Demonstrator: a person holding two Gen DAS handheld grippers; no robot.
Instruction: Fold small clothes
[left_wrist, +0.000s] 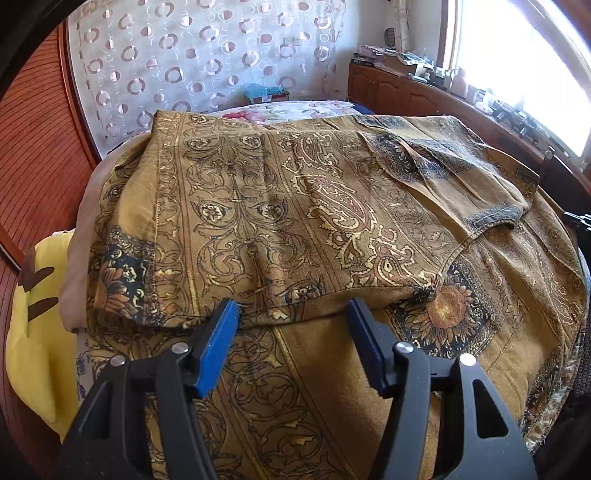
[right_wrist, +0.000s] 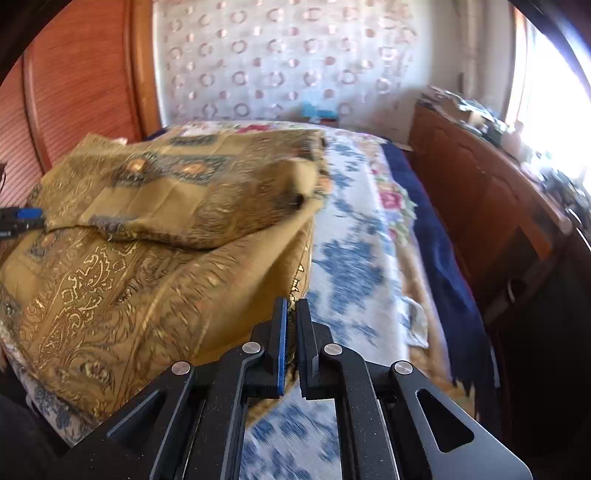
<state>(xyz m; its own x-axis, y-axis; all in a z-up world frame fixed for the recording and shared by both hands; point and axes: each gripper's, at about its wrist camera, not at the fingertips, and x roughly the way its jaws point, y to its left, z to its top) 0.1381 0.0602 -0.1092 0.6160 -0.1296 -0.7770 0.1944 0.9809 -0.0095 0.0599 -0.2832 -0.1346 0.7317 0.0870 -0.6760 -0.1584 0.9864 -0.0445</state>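
A bed (right_wrist: 354, 236) with a blue-and-pink floral cover carries a partly folded mustard paisley garment (left_wrist: 280, 206) spread across it.

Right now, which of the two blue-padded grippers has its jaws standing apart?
The left gripper: its blue pads gape just above the folded edge of the mustard patterned garment. The right gripper is pinched shut at that garment's edge.

A floral bedspread (right_wrist: 354, 258) is covering the bed. A circle-patterned curtain (left_wrist: 207, 55) is hanging behind it. A wooden cabinet (right_wrist: 480, 192) is standing beside the bright window (left_wrist: 524, 62), carrying clutter. A yellow cushion (left_wrist: 33, 332) is lying at the left.
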